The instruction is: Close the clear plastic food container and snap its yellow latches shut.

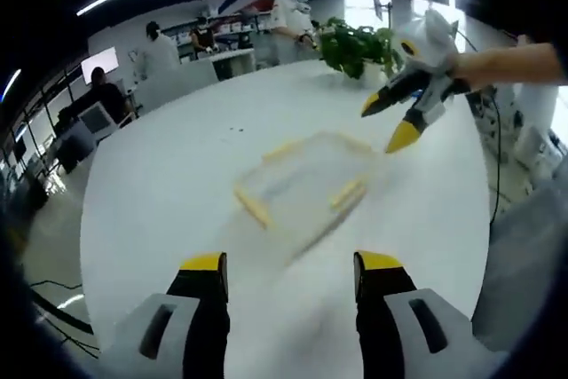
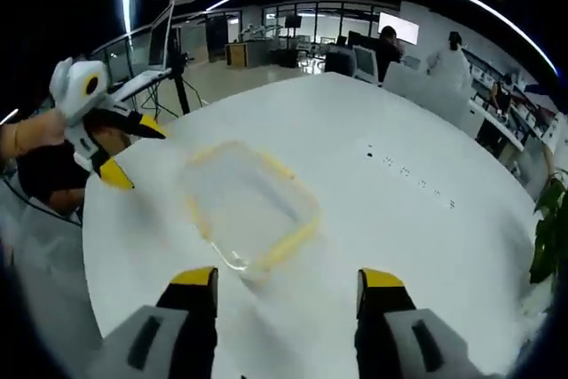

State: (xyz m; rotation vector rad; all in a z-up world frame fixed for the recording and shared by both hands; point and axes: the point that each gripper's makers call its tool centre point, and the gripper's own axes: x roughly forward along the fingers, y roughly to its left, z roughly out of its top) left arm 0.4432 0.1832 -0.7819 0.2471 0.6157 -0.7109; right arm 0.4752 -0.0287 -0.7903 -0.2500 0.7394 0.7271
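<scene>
So my left hand-held gripper (image 1: pixel 290 274) and right hand-held gripper (image 2: pixel 288 290) both have jaws apart, holding nothing. The clear container (image 1: pixel 306 180) with yellow latches (image 1: pixel 347 193) sits mid-counter (image 1: pixel 177 184), between them, kinda blurry. Plant (image 1: pixel 357 47) at the far edge.

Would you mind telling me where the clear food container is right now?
The clear food container sits on the white round table, centred ahead of both open grippers, the right gripper hovering beside its far corner.

Each gripper has a grey moulded body with slotted shoulders and black fingers (image 1: pixel 205 283) tipped in yellow. The right gripper (image 1: pixel 395 122) has a white rounded housing with a yellow spot.
</scene>
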